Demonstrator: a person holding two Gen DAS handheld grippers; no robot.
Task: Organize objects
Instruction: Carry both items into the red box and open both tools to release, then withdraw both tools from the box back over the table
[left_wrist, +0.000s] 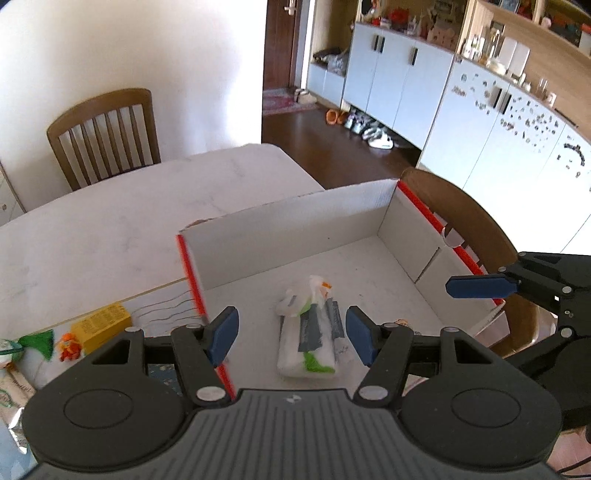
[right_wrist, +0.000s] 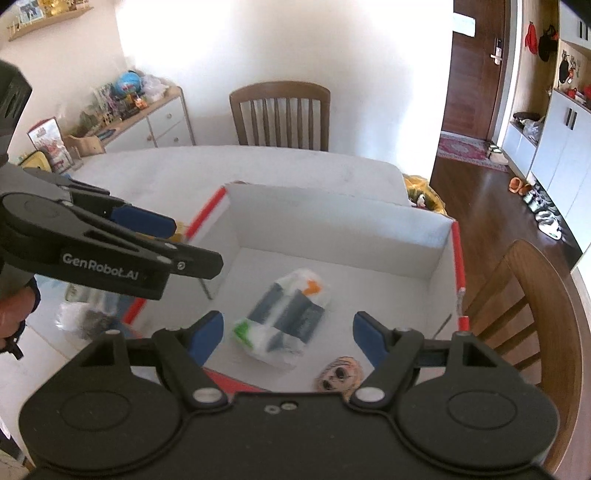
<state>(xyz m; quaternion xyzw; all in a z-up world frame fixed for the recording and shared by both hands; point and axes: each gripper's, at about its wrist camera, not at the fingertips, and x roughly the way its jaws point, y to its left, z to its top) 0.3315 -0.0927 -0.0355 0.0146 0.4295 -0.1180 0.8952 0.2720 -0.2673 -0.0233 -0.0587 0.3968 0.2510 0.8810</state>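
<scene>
A white cardboard box (left_wrist: 295, 218) with red edges stands open on the table. On its floor lies a white plastic packet (left_wrist: 310, 332) with dark and green print, also in the right wrist view as the packet (right_wrist: 284, 317). My left gripper (left_wrist: 291, 338) hovers above it, open, its blue pads either side of the packet and clear of it. My right gripper (right_wrist: 290, 339) is open over the same packet and holds nothing. One of the right gripper's fingers (left_wrist: 480, 286) reaches in over the box's right wall. A small round face token (right_wrist: 341, 373) lies near the box's front corner.
Left of the box on the white table (left_wrist: 110, 229) lie a yellow carton (left_wrist: 101, 326), a small orange figure (left_wrist: 70, 347), a green item (left_wrist: 40, 341) and a clear bag (right_wrist: 85, 317). Wooden chairs (left_wrist: 103, 136) (right_wrist: 535, 314) stand at the table's far side and right.
</scene>
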